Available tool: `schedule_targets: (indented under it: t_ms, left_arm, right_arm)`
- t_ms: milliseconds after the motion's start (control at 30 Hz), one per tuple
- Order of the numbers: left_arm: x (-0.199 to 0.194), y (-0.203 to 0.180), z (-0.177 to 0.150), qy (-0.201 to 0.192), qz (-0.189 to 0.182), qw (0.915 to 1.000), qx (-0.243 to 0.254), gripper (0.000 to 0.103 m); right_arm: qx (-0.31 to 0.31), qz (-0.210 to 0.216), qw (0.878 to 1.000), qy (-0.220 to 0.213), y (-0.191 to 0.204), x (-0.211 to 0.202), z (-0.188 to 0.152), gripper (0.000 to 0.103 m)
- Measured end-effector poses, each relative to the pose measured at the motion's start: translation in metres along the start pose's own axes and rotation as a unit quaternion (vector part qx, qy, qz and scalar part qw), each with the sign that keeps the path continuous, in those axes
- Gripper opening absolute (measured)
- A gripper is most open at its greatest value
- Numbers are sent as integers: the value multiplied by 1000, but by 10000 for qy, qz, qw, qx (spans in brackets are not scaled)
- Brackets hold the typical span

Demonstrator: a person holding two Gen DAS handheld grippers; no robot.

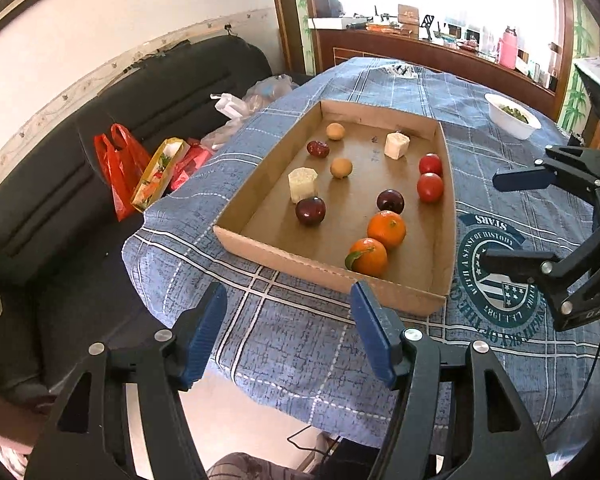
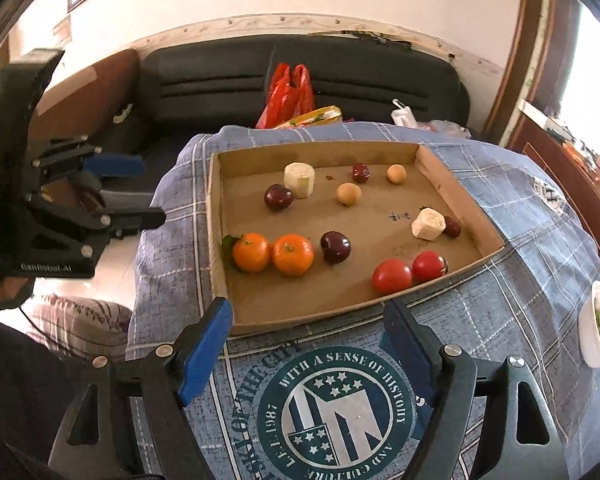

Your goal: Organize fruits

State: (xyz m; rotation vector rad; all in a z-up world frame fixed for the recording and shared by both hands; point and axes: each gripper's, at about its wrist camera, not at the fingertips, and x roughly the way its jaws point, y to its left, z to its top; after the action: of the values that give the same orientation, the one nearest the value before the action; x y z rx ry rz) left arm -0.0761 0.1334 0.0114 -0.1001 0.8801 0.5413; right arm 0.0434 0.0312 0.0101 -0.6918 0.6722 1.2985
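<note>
A cardboard tray (image 2: 460, 196) on a blue cloth (image 2: 520, 320) holds fruits: two oranges (image 2: 293, 255) at 7 o'clock, tomatoes (image 2: 392, 276) at 5. Left gripper (image 1: 288, 320) and right gripper (image 2: 308, 328) hover outside, jaws wide apart, empty.

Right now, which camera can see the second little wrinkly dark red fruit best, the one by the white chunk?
The right wrist view. There the small dark red fruit peeks out from behind the white chunk, touching it, inside the cardboard tray. In the left wrist view the same chunk hides that fruit completely.
</note>
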Motion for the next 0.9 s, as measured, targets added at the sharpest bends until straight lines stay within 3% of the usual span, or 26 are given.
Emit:
schedule_targets:
  t_ms: [900]
  left_arm:
    - [-10, -1, -7, -112, 93, 9999, 68, 64]
  right_arm:
    - [-408, 77, 9988, 249, 11, 15, -4, 79]
